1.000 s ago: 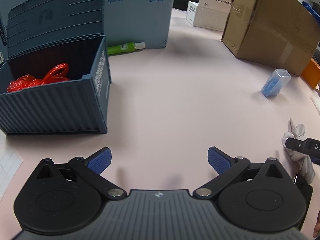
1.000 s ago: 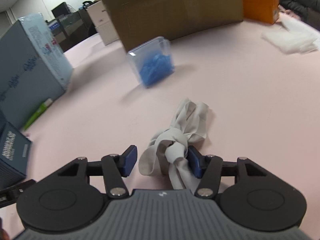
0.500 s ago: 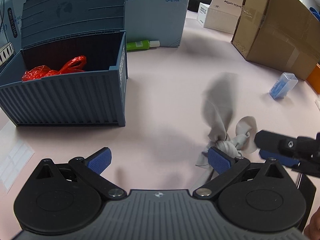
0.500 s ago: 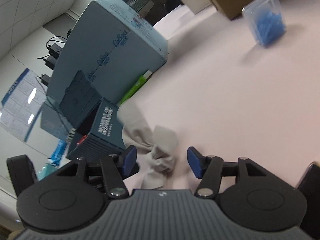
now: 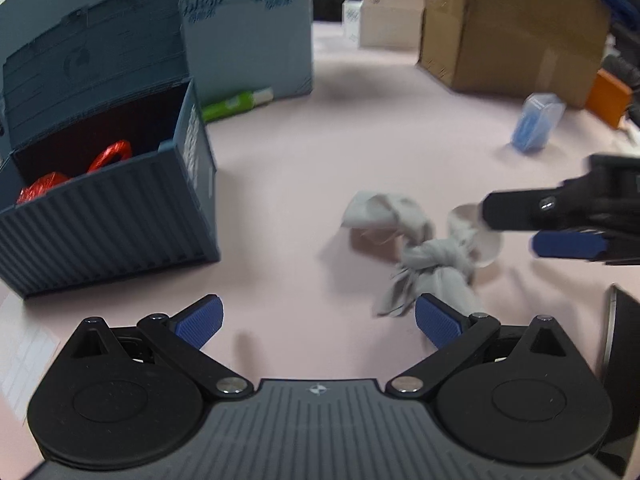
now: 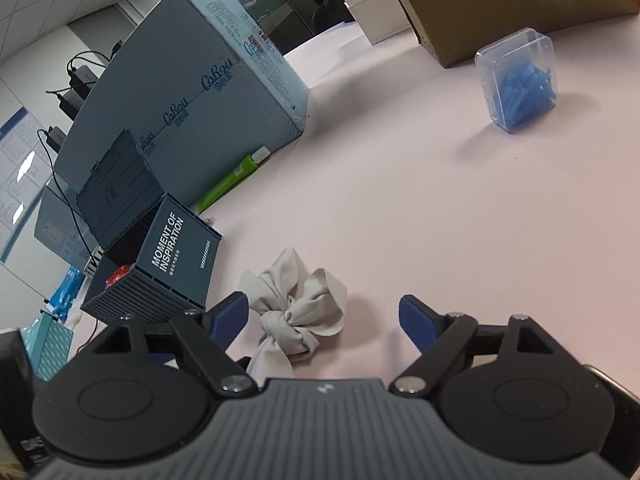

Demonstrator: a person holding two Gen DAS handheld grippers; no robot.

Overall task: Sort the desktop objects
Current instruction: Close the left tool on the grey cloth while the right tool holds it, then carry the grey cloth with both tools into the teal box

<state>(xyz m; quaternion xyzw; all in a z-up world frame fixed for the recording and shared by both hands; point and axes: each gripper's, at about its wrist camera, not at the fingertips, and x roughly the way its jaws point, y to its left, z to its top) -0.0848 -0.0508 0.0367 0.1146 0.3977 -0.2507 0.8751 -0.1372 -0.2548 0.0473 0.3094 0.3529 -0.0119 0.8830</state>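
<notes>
A knotted grey cloth [image 5: 420, 248] [image 6: 296, 312] lies on the pink tabletop, right of the open dark-blue container box [image 5: 116, 208] [image 6: 176, 256]. Red crumpled plastic [image 5: 52, 180] lies inside that box. My right gripper [image 6: 324, 316] has its jaws opening; the cloth rests on the table between them, nearer the left finger, with neither pad pressing it. In the left wrist view that gripper's fingers [image 5: 568, 244] reach in from the right edge beside the cloth. My left gripper [image 5: 316, 320] stands open with nothing between its fingers, and the cloth sits just beyond its right fingertip.
A green tube [image 5: 236, 104] [image 6: 232, 178] lies against a large blue carton [image 5: 248, 28] [image 6: 192, 92]. A clear case of blue pieces [image 5: 536, 126] [image 6: 520, 88] stands at the right. A brown cardboard box [image 5: 508, 28], a white box [image 5: 388, 12] and an orange box [image 5: 608, 98] line the back.
The right gripper carried the cloth from the table's right side leftward toward the blue box, then widened its jaws and let it drop onto the table. The left gripper rolled slightly in place.
</notes>
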